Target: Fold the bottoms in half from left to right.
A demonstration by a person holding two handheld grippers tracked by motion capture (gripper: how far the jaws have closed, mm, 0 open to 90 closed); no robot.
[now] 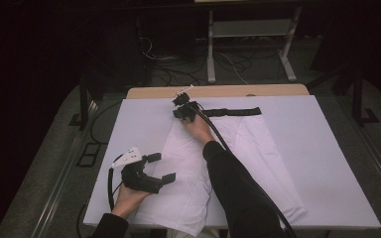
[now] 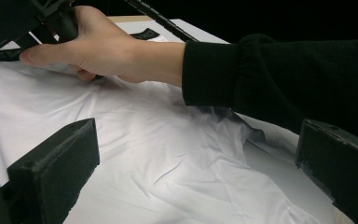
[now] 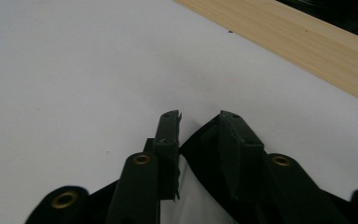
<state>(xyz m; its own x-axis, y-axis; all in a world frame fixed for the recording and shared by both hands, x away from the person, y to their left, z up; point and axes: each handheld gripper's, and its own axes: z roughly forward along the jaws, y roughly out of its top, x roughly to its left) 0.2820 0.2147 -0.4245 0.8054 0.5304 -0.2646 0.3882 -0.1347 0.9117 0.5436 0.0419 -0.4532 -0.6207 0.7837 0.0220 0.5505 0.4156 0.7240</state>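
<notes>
- Left tool [image 1: 161,167]: held low at the near-left of the worktop [image 1: 327,163], at the left edge of the white garment [image 1: 218,163]. Jaws spread wide, nothing between them; in the left gripper view they frame the creased white cloth [image 2: 168,158] without touching it.
- White garment: lies flat along the middle of the white-covered worktop, running from the near edge toward the far side. A black band [image 1: 233,112] marks its far end, stretching to the right of the right tool.
- Right hand [image 1: 198,128]: rests on the garment near its far end; black sleeve [image 1: 238,193] crosses the cloth diagonally. Seen also in the left gripper view [image 2: 102,49], pressing down on the fabric.
- Right tool [image 1: 182,110]: at the far-left corner of the garment. In the right gripper view [image 3: 198,122] the jaws stand narrow, with the black band's edge [image 3: 200,154] and a sliver of white cloth between them; whether the pads actually pinch the fabric I cannot tell.
- Far side: bare wooden strip of worktop [image 3: 298,42] beyond the white cover.
</notes>
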